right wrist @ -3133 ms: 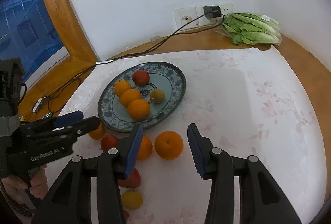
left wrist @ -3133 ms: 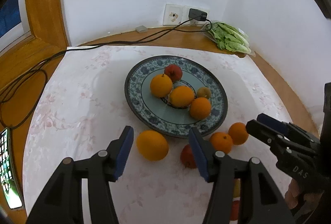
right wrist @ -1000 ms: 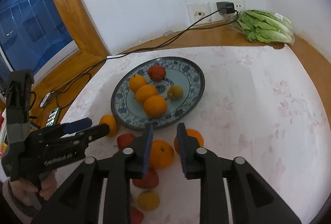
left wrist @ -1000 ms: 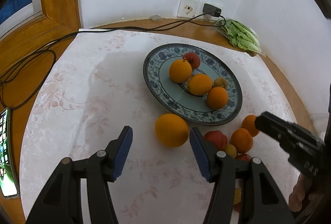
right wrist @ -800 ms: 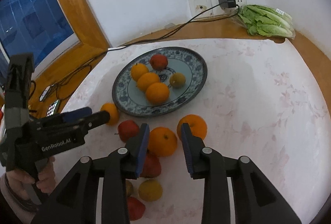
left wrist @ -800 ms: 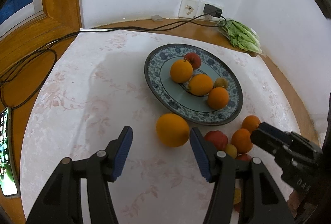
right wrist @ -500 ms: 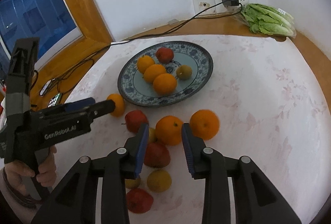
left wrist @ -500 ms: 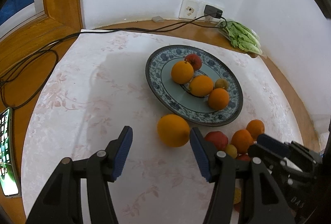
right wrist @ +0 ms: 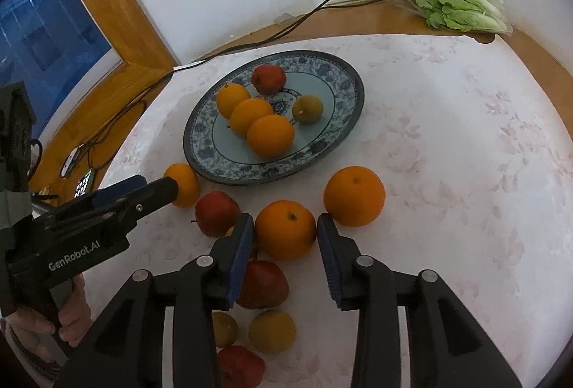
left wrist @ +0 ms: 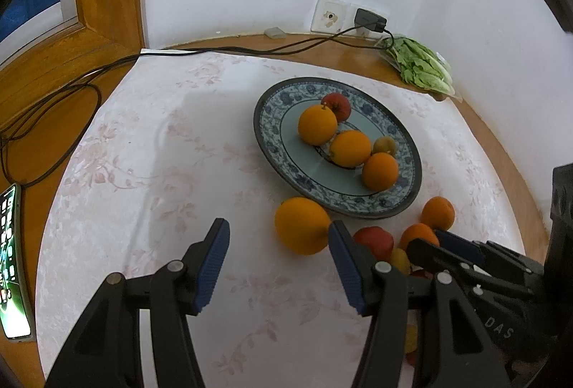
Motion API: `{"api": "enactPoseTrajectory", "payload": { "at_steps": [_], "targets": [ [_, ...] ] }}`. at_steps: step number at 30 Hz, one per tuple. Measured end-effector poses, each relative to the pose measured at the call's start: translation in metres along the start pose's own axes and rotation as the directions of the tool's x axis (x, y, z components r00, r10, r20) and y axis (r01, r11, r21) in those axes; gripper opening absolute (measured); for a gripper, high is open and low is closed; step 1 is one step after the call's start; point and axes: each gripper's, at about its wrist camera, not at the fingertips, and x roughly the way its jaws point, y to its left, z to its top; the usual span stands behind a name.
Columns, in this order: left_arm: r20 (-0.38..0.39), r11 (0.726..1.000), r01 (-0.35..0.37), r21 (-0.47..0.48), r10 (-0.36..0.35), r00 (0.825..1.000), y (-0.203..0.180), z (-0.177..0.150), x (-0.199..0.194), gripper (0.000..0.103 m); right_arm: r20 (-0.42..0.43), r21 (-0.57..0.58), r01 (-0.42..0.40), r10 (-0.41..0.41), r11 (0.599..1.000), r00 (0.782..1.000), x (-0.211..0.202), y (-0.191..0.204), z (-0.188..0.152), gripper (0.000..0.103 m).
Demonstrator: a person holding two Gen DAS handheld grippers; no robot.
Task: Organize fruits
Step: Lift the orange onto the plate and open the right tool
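Oranges, apples and smaller yellow fruits lie loose at the near edge of the cloth-covered table (right wrist: 465, 123), just outside a blue-patterned plate (right wrist: 343, 80) that already holds five. The right gripper (right wrist: 284, 245), jaws opening, brackets one orange (right wrist: 285, 229) without visibly pressing it; the left gripper (left wrist: 275, 262) hangs open and empty, a large orange (left wrist: 302, 225) just beyond its right finger. Packed this tightly, the fruits could be knocked by a finger and roll towards the table's edge, or the round orange could squirt from a glancing pinch. White walls, a wooden window frame, cables and bagged lettuce (right wrist: 458, 5) ring the table.
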Motion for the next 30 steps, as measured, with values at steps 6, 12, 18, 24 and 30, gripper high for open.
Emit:
{"api": "enactPoseTrajectory", "payload": {
  "at_steps": [6,12,18,24,30],
  "targets": [
    [0.001,1.0,-0.002,-0.001,0.002,1.0,0.0,0.0,0.0,0.06,0.018,-0.008,-0.008,0.008,1.0,1.0,-0.007,0.003,0.002,0.036],
    [-0.004,1.0,0.0,0.0,0.0,1.0,0.0,0.0,0.0,0.06,0.09,-0.019,0.016,-0.014,1.0,0.996,-0.017,0.005,0.02,0.036],
    [-0.005,1.0,0.003,0.004,-0.003,1.0,-0.001,0.001,0.002,0.06,0.123,-0.027,0.04,-0.036,0.999,0.992,-0.006,0.006,0.039,0.036],
    [-0.007,1.0,0.01,0.013,-0.01,1.0,-0.003,0.004,0.007,0.06,0.125,-0.021,0.033,-0.031,0.999,0.992,0.002,0.003,0.044,0.037],
    [-0.008,1.0,0.011,0.022,-0.011,1.0,-0.005,0.005,0.009,0.06,0.152,0.001,0.032,-0.032,0.999,0.988,-0.011,-0.009,0.039,0.043]
  ]
}}
